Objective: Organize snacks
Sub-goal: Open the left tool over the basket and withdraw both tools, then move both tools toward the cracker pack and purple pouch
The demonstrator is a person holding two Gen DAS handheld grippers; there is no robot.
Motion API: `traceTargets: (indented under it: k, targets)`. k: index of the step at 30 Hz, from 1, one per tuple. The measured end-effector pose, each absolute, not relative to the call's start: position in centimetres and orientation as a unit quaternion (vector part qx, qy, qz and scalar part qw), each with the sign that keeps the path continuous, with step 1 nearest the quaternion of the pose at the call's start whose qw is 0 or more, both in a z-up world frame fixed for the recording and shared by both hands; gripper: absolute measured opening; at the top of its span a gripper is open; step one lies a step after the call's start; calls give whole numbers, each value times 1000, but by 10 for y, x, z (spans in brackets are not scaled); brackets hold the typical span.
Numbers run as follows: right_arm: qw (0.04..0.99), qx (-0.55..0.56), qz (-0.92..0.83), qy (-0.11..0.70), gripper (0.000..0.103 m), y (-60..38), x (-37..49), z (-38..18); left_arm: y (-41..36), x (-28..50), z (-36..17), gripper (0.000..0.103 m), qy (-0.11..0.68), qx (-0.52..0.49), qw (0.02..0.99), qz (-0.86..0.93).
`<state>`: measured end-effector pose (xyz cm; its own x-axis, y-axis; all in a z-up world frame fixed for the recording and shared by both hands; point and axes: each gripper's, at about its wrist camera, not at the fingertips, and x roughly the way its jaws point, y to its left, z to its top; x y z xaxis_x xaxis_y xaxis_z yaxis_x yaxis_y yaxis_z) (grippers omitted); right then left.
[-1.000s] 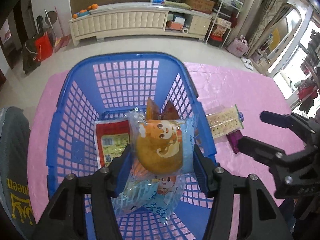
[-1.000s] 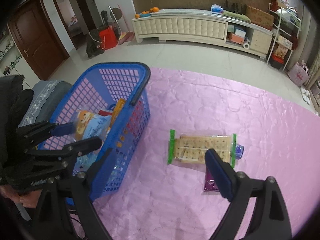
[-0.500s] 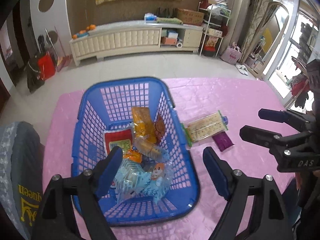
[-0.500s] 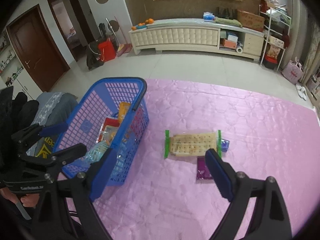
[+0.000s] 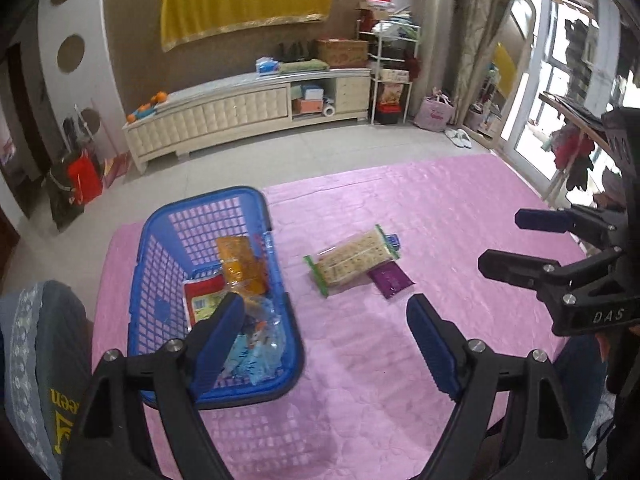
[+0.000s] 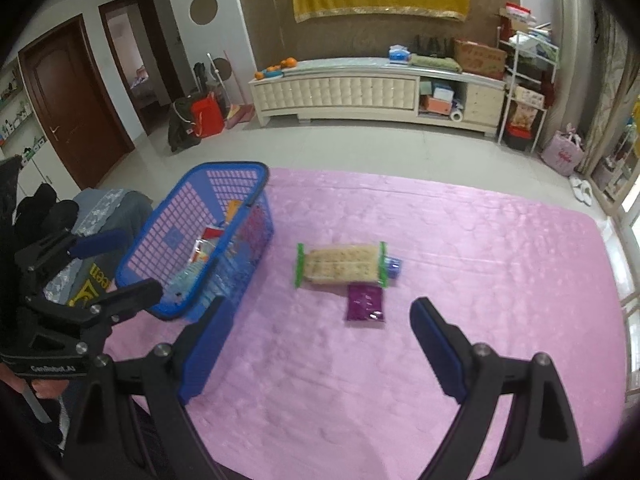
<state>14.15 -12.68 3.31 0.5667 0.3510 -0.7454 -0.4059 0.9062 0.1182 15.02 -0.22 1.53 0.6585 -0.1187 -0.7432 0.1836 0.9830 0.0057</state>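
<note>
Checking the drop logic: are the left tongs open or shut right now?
Open. The left tongs stand wide apart above the pink cloth, nothing between them; the blue basket already holds snacks.

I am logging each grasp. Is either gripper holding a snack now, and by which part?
Nothing is held. The left gripper and the right gripper are both open and empty.

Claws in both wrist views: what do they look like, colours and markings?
Both are black frames with silver screw heads and two long fingers faced with ribbed blue pads. The right claw carries white "DAS" lettering on its body; the left claw has a white label reading roughly "CenRobot.AI". No cables or sleeves are clearly visible.
</note>
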Motion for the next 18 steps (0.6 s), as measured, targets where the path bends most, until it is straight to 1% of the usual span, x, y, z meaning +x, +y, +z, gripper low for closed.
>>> traceTargets:
  k: [8, 12, 18]
  targets:
    - [884, -27, 195, 423, 92, -159, 141, 17, -30, 157, -4, 82, 417, 36, 904, -93]
    - [884, -30, 187, 428, 92, -172, 145, 5, -39, 169, -27, 82, 445, 2, 891, -90]
    - [871, -20, 185, 455, 92, -188, 160, -19, -53, 192, -54, 82, 472, -33, 878, -71]
